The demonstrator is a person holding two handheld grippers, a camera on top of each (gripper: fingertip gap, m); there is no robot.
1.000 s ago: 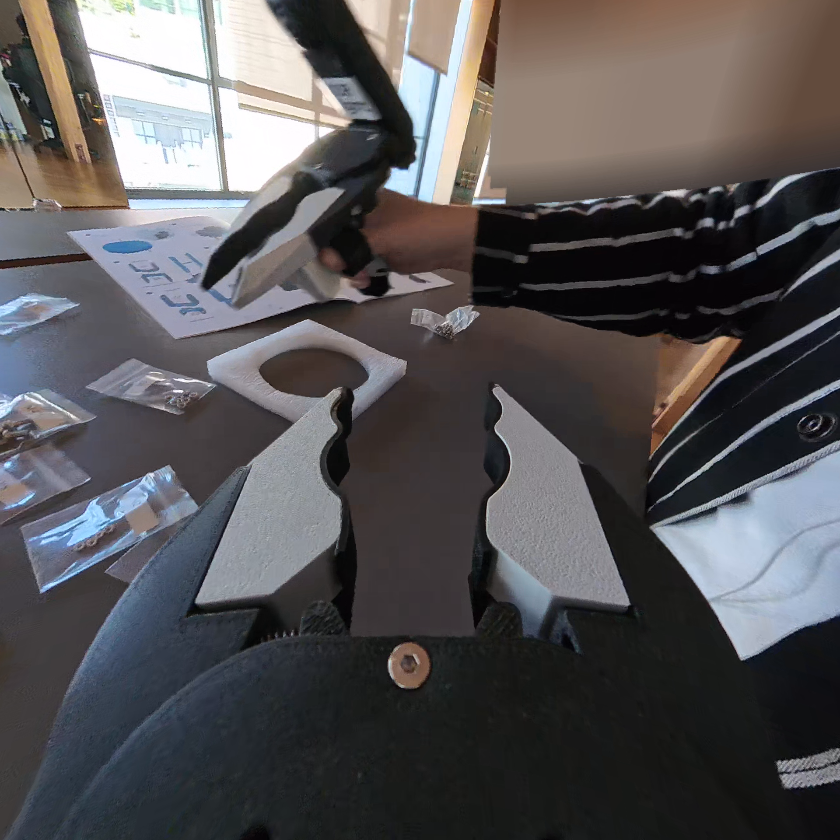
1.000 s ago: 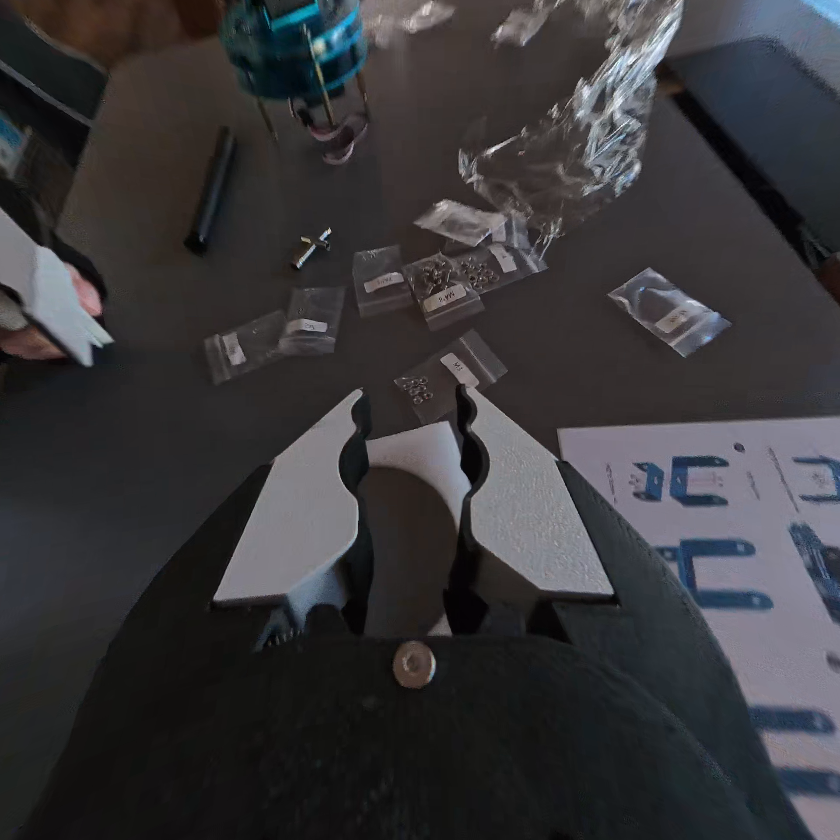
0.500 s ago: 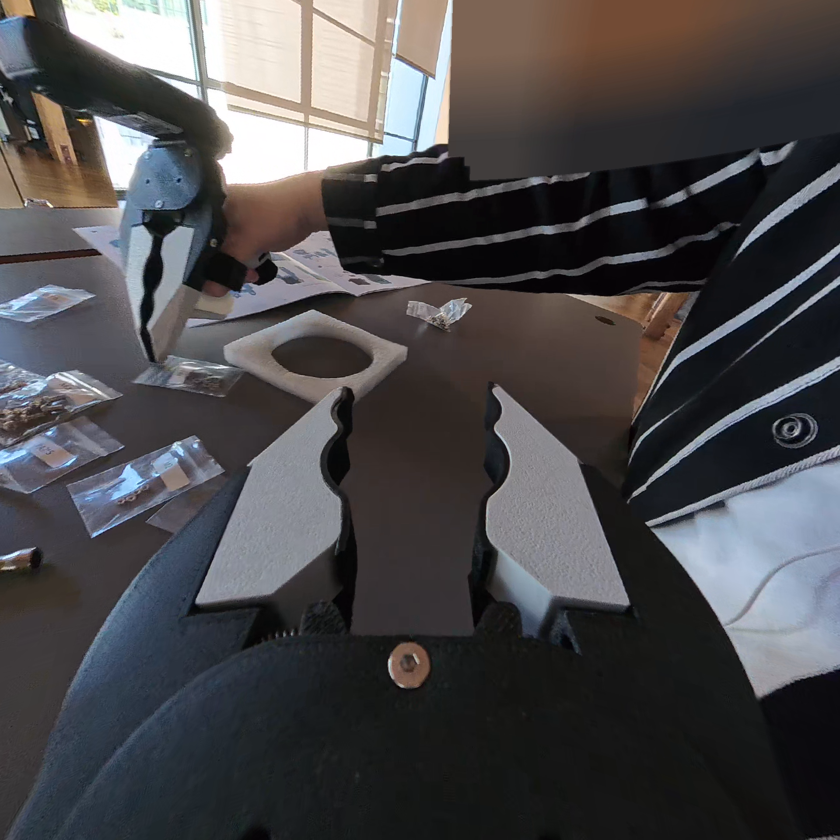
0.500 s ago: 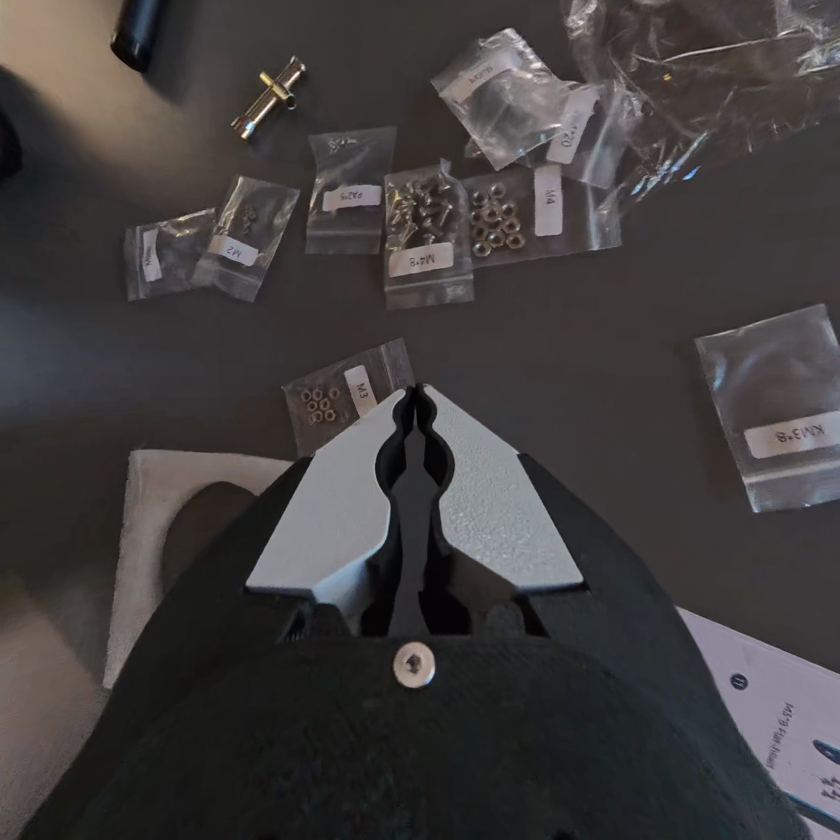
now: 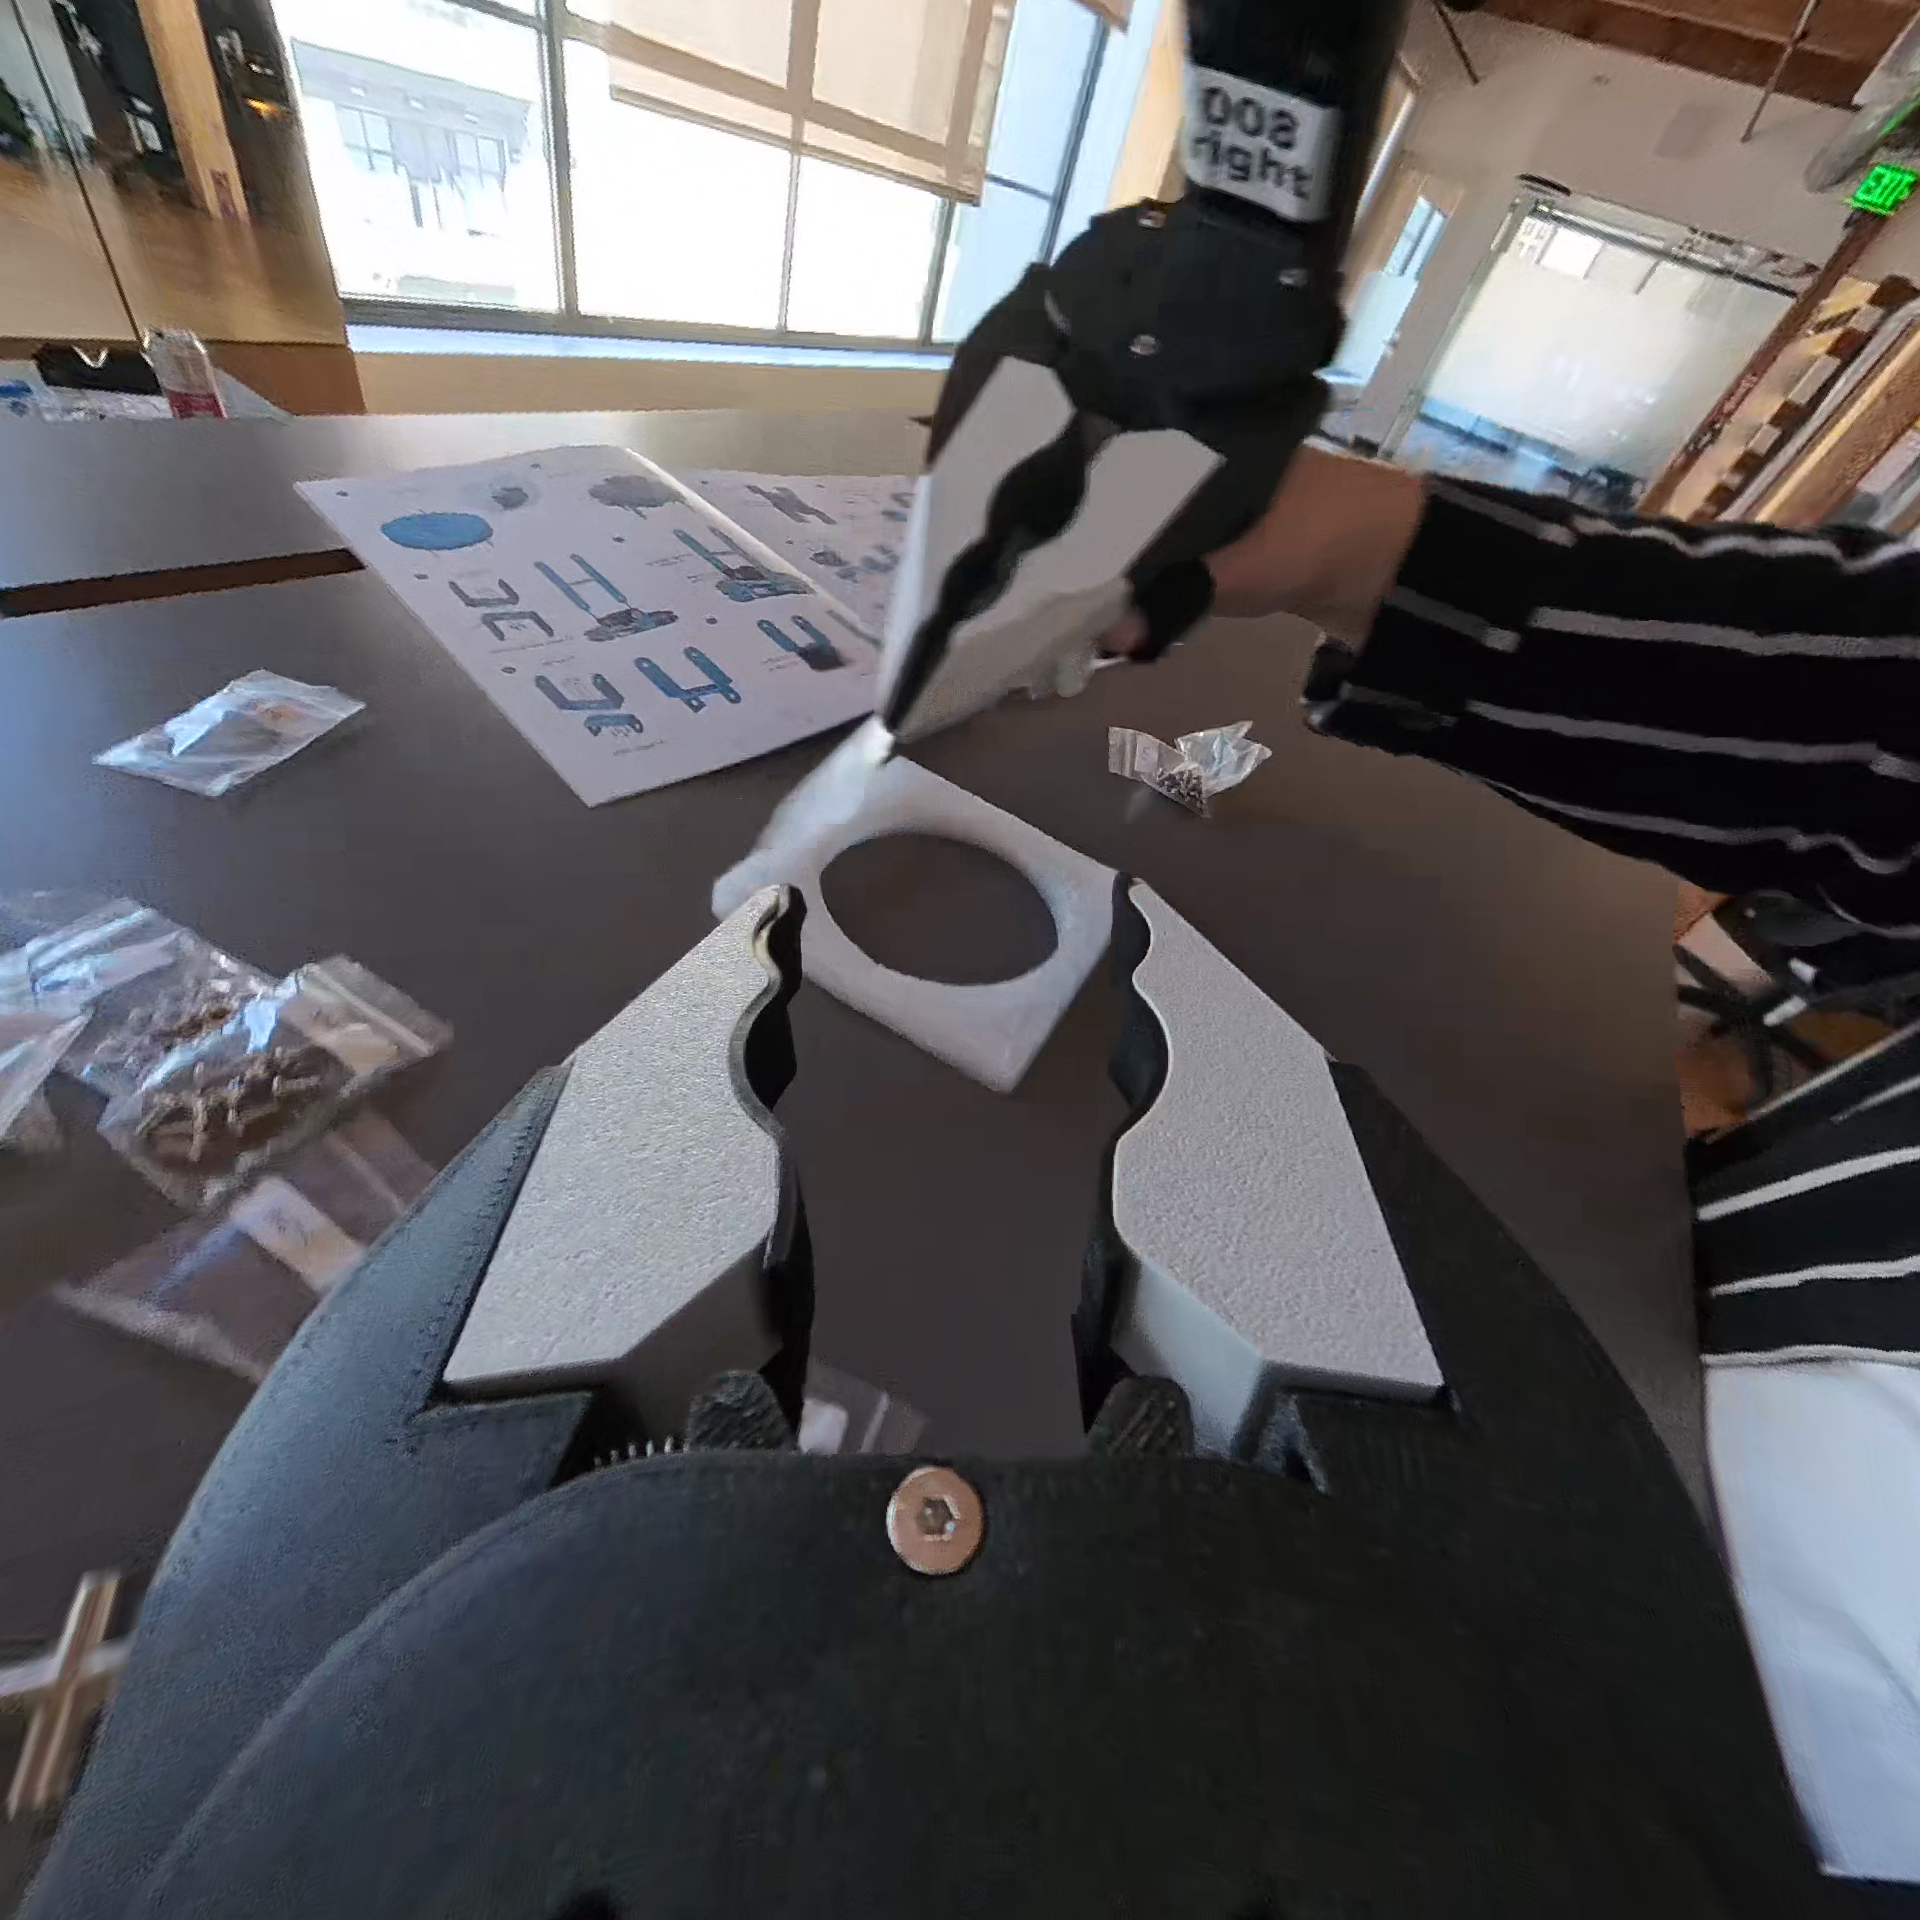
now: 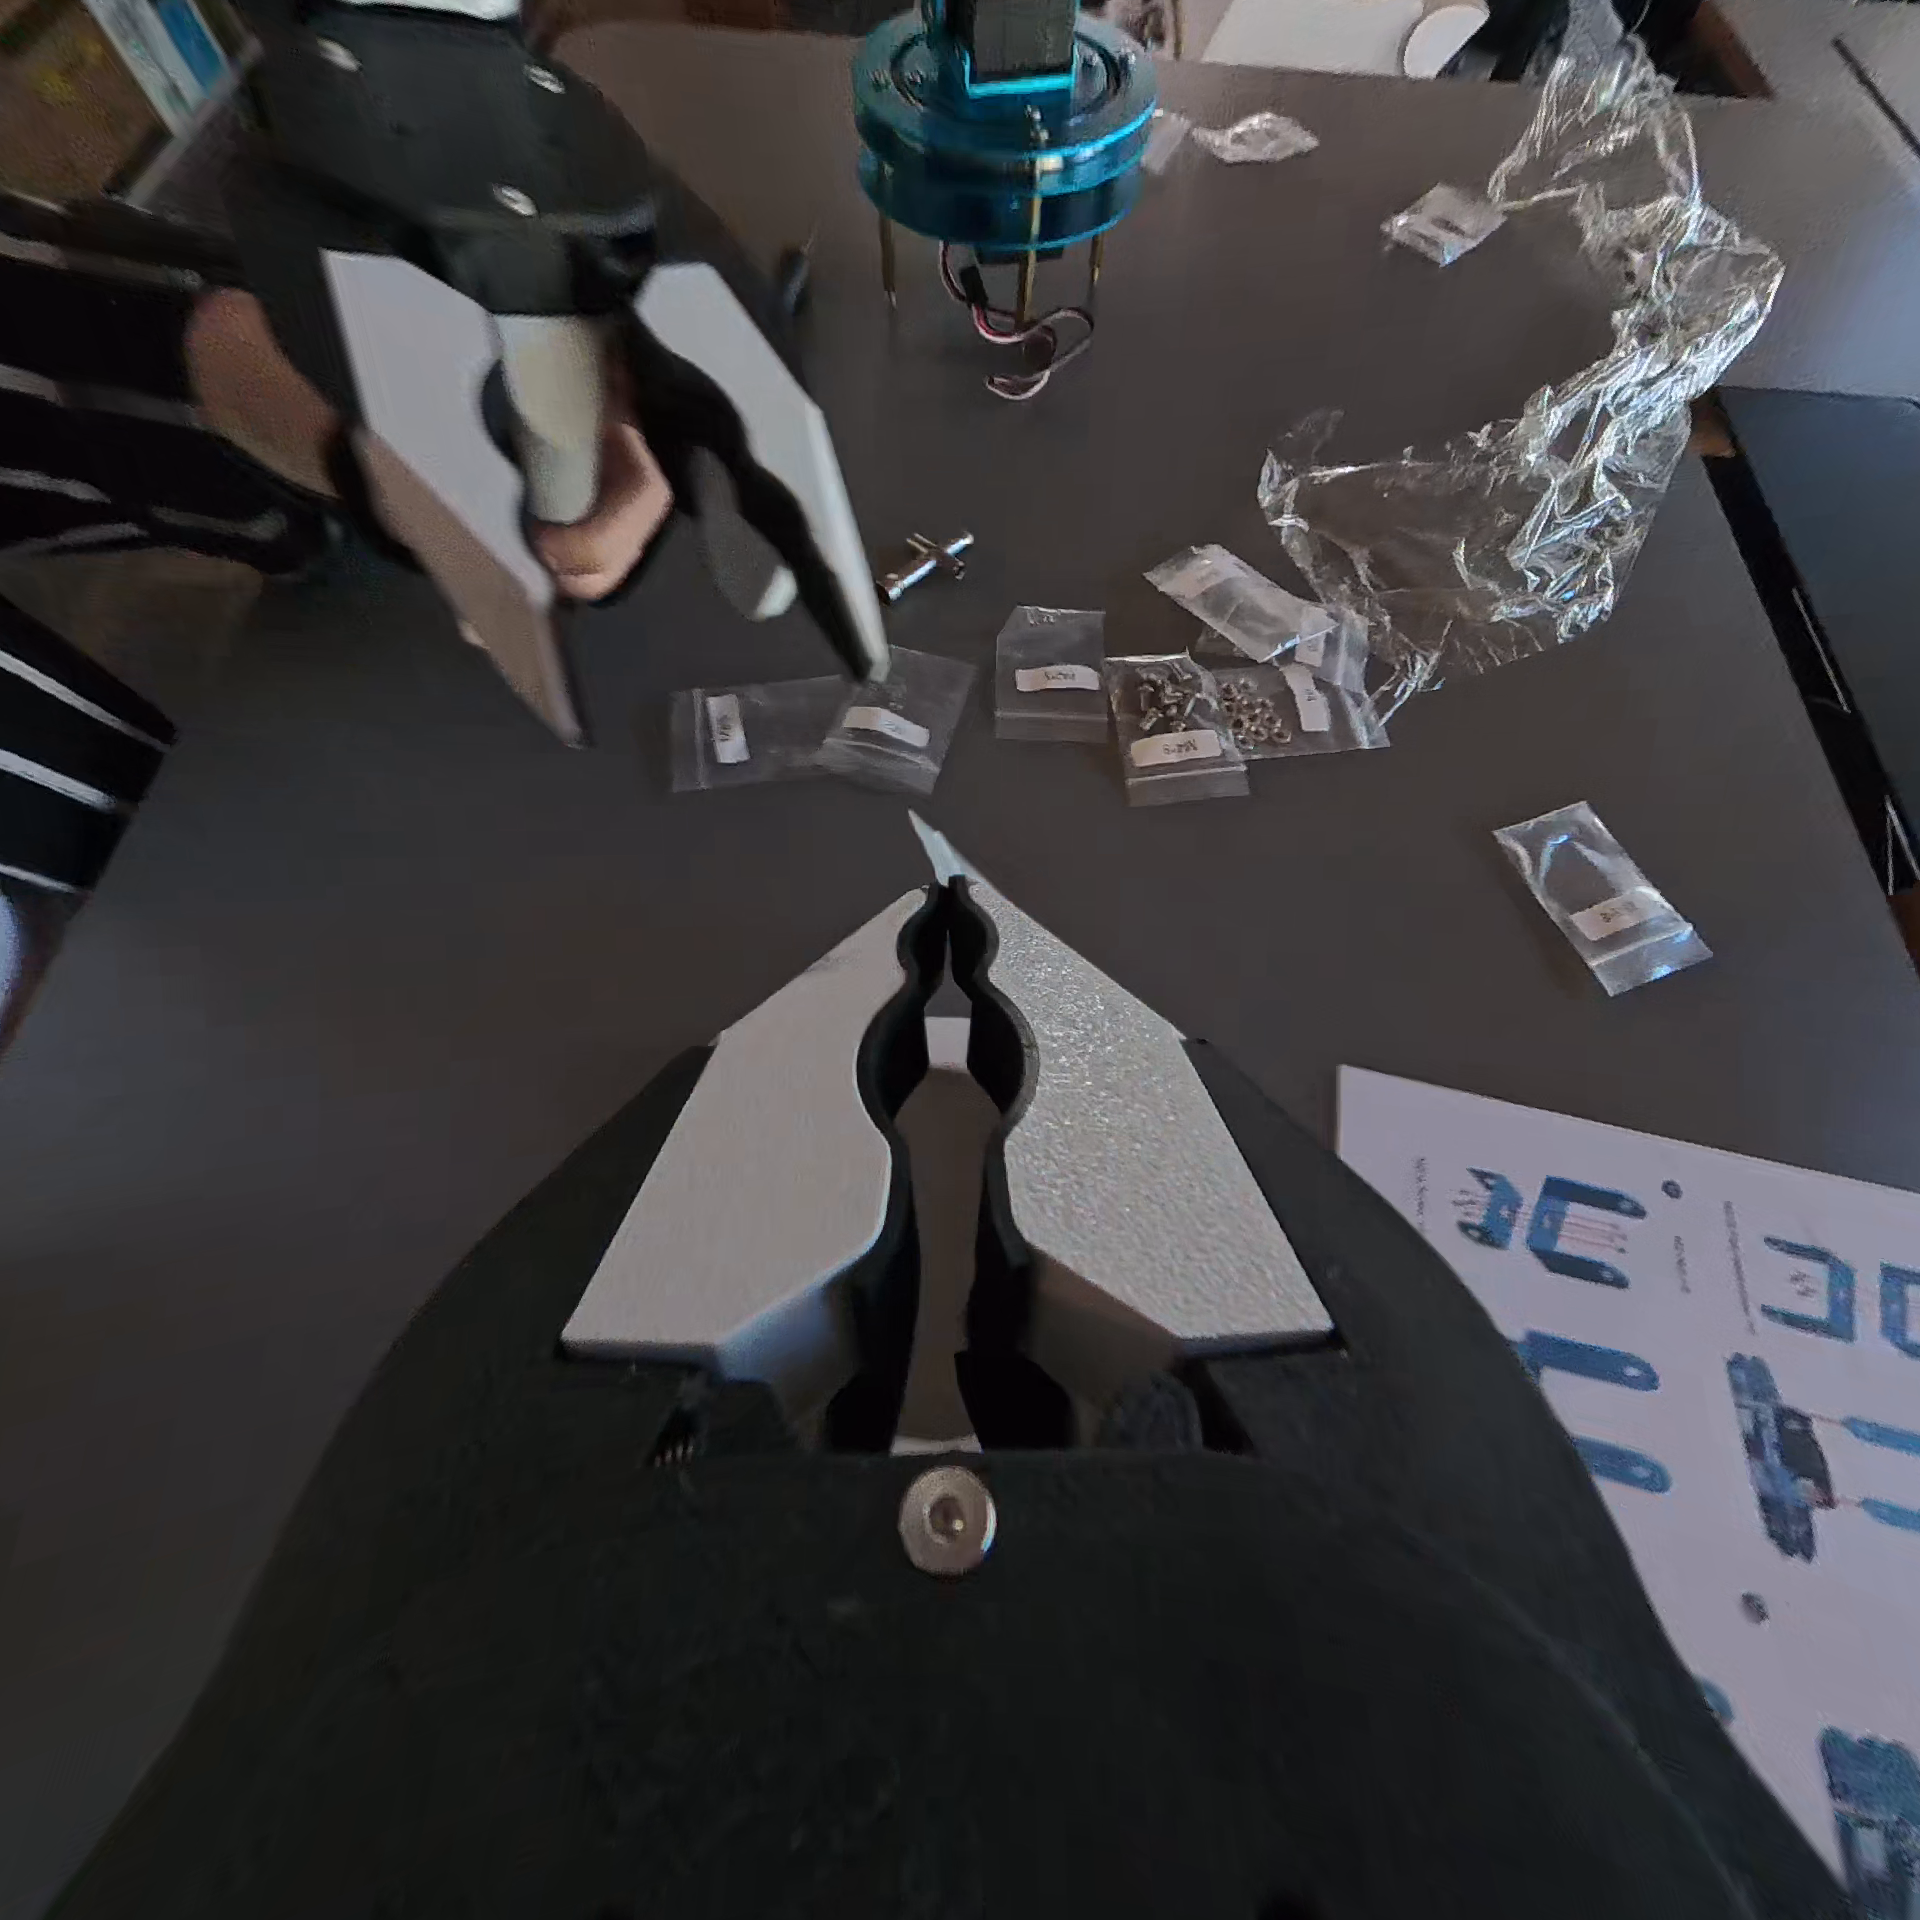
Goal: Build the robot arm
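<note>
My right gripper (image 6: 945,894) is shut on a small clear plastic bag (image 6: 932,844) that sticks out edge-on past its tips. In the left wrist view the right gripper (image 5: 899,727) points down with the bag (image 5: 831,790) hanging blurred over the far corner of a white foam square with a round hole (image 5: 1023,1013). My left gripper (image 5: 951,904) is open and empty, its tips just short of the foam's near edge. In the right wrist view the left gripper (image 6: 717,696) hovers over a row of small bags (image 6: 1049,675).
A printed sheet with blue drawings (image 5: 623,613) lies behind the foam, also visible in the right wrist view (image 6: 1714,1351). Bags of screws (image 5: 239,1070), a metal cross wrench (image 6: 925,566), crumpled clear wrap (image 6: 1507,468) and a blue round device (image 6: 1003,135) lie on the dark table (image 6: 416,987). There is about 6 cm between the tips of the two grippers.
My right gripper shut on the small bag beside the foam, lifted it and swung back over the foam's far corner. My left gripper moved closer to the foam and stayed open.
</note>
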